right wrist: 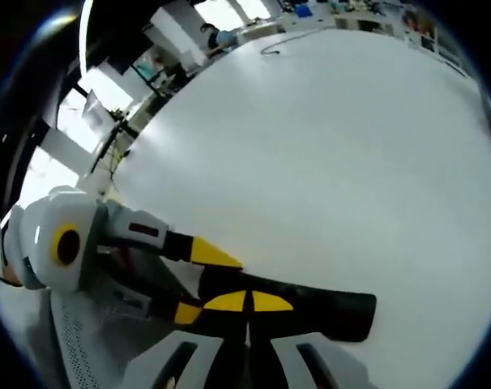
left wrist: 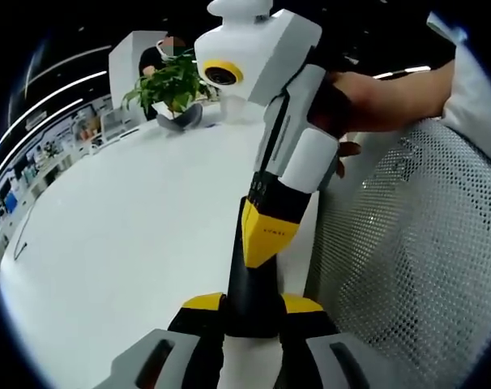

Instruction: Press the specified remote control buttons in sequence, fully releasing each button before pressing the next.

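— Why both tools on the remote (left wrist: 245, 279)?
— The left tool (left wrist: 252, 304) clamps it steady at the counter (left wrist: 132, 243) edge (beside the mesh chair (left wrist: 416, 267)). The right tool (left wrist: 266, 235), tips pinched together, bears on it, likely pressing a button.

remote: long black plastic remote control (left wrist: 252, 292) lying on wide white table (left wrist: 132, 235), at near edge | chair: white perforated mesh chair back (left wrist: 416, 251) right of remote, beside table edge | plant: leafy green potted plant (left wrist: 171, 85) on table's far end, well behind remote
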The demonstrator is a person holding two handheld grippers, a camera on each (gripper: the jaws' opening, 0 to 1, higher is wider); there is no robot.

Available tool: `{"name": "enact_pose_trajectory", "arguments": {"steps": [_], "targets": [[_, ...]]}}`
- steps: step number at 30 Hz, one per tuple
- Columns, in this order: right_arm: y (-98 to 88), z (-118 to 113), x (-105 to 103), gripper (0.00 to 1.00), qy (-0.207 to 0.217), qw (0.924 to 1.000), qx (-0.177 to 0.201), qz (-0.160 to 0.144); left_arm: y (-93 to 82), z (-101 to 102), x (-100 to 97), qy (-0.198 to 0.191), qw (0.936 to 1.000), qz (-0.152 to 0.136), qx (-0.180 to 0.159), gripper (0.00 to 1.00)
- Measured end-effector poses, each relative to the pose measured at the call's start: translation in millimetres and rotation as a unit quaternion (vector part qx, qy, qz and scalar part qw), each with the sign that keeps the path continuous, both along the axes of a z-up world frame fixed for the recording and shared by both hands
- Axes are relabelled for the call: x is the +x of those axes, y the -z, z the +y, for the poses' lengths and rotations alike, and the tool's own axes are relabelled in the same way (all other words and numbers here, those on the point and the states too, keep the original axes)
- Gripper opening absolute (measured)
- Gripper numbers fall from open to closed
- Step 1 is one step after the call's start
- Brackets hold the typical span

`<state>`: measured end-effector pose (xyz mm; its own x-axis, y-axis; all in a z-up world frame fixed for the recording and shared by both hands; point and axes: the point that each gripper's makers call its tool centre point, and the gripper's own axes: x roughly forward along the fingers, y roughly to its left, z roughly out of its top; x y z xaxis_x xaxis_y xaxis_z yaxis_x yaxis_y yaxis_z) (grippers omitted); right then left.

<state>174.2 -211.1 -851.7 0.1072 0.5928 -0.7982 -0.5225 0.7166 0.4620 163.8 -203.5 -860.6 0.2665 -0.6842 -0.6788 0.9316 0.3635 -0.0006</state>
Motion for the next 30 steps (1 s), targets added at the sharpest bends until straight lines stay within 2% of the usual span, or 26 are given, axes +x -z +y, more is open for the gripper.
{"name": "enact_pose_trajectory", "arguments": {"steps": [2,4,7,24,28,30], "targets": [[0.7,0.0,-0.2,0.0,0.005,1.0,0.002,-0.001,-0.1,0.1,-0.2,0.0,1.0,0.0,0.0,0.25],[0.7,-0.2,0.0,0.0,0.035,0.9992,0.015,0.016,0.1,0.3,-0.3,0.0,1.0,0.0,0.0,0.25],[0.9,-1.4,1.1,0.0,0.047,0.9981,0.026,0.029,-0.2,0.3,-0.5,0.0,1.0,0.0,-0.001,0.25],[-0.6,0.3,0.0,0.0,0.026,0.9993,0.023,0.012,-0.3,-0.3,0.4,-0.01,0.9999,0.001,-0.002,0.25],[-0.9,1.4,-0.7,0.0,-0.002,0.9999,0.002,-0.014,-0.3,-0.6,0.9,-0.013,0.9999,0.003,0.001,0.25],[-1.5,2.1,-1.4,0.0,0.0,0.9999,-0.001,-0.016,-0.3,-0.7,1.2,-0.016,0.9999,0.004,0.0,0.25]]}}
